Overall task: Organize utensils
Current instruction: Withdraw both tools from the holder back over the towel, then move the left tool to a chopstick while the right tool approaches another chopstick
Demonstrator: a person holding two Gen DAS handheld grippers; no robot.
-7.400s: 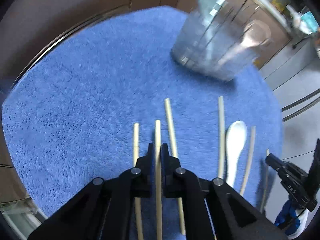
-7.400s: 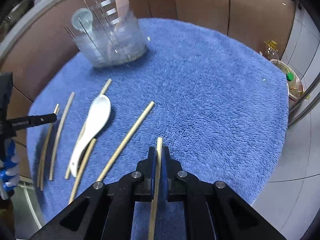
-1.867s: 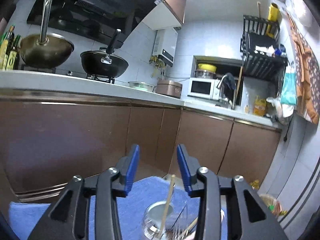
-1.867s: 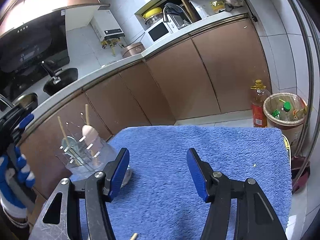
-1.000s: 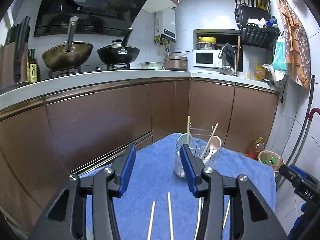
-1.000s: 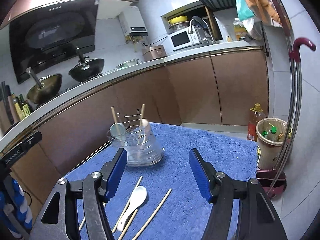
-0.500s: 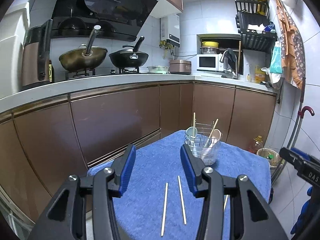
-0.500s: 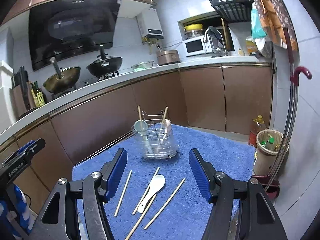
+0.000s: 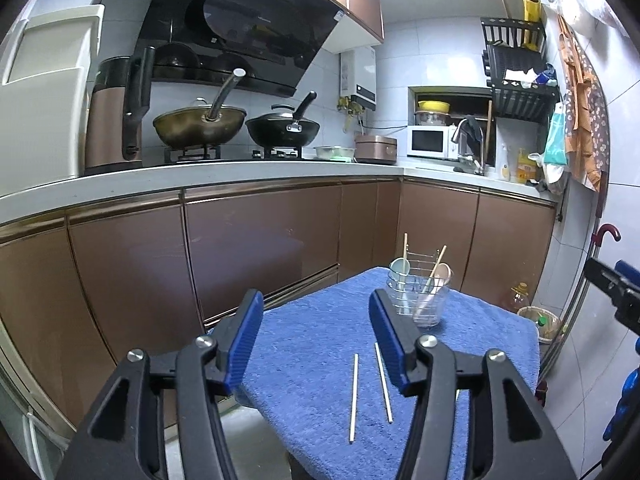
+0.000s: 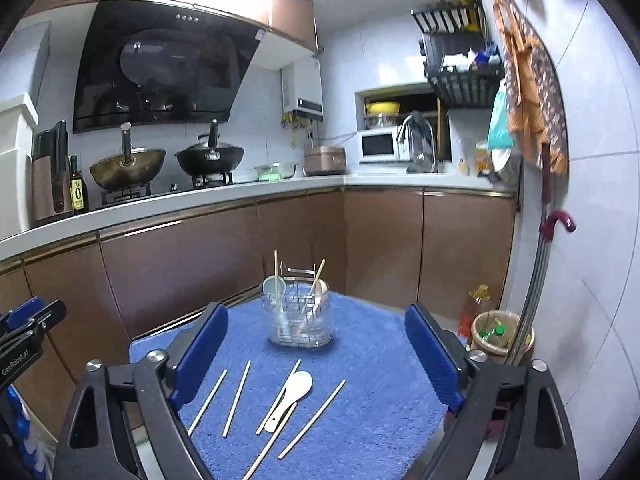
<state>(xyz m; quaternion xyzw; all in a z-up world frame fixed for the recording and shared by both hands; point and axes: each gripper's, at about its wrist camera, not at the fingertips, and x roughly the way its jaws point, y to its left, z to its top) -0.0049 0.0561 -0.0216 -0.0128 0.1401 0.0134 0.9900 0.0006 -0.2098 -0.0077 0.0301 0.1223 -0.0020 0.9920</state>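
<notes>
You stand in a kitchen of brown cabinets (image 10: 180, 280), facing a table under a blue towel (image 10: 372, 396). Five chopsticks (image 10: 236, 398) lie loose on its near half, long axes running away from you, beside one white spoon (image 10: 290, 398), bowl end farthest. The clear holder (image 10: 300, 320) at the far end keeps two chopsticks and two spoons upright. Your left gripper (image 9: 316, 342) and right gripper (image 10: 316, 360) have just been opening; both gape with nothing between them.

Holder (image 10: 300, 320) at towel's (image 10: 380, 380) far end; chopsticks (image 10: 236, 398), spoon (image 10: 290, 398) apparently loose before it.
</notes>
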